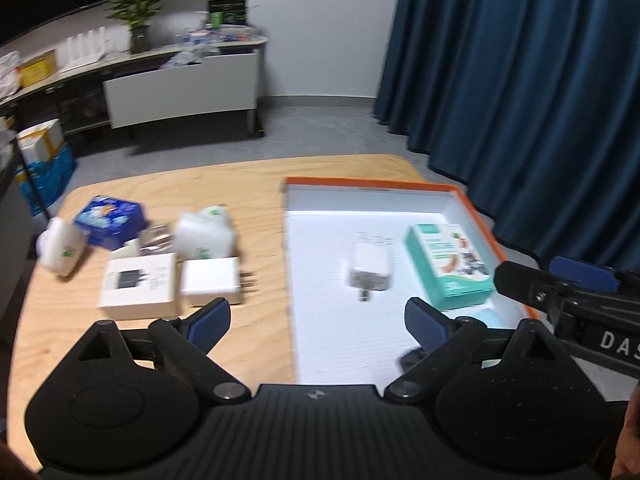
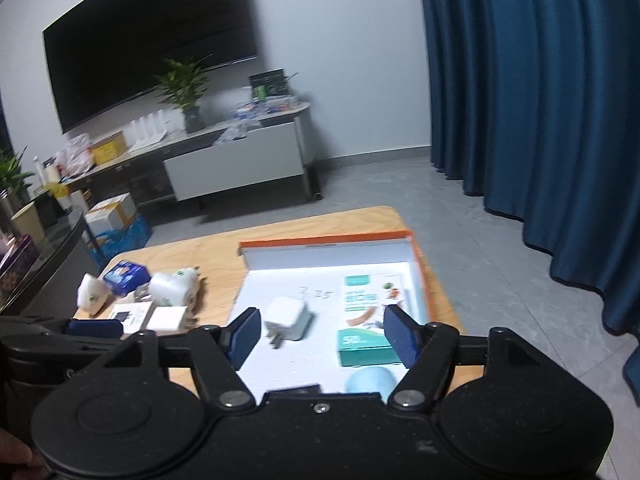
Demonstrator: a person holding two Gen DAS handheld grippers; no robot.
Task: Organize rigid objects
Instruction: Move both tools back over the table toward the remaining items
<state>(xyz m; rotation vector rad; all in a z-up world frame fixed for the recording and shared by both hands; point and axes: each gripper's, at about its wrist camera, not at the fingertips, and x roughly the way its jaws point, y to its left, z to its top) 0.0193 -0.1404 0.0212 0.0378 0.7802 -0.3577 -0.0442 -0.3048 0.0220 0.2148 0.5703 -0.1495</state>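
Note:
An orange-rimmed white tray (image 1: 476, 210) (image 2: 416, 256) lies on the right of the wooden table. In it are a white charger plug (image 1: 370, 270) (image 2: 286, 318), a teal box (image 1: 448, 264) (image 2: 366, 316) and a pale blue object (image 2: 370, 382) at the near edge. Left of the tray lie a blue box (image 1: 110, 218) (image 2: 124, 276), white boxes (image 1: 138, 284), a white adapter (image 1: 210, 280) and white pouches (image 1: 204, 232). My left gripper (image 1: 318, 322) is open and empty above the tray's left edge. My right gripper (image 2: 322, 336) is open and empty above the tray.
The wooden table (image 1: 248, 196) has rounded far corners. A blue curtain (image 1: 520, 80) hangs at the right. A cluttered sideboard (image 1: 180, 80) with a plant stands across the grey floor. The right gripper's body (image 1: 576, 300) shows in the left wrist view.

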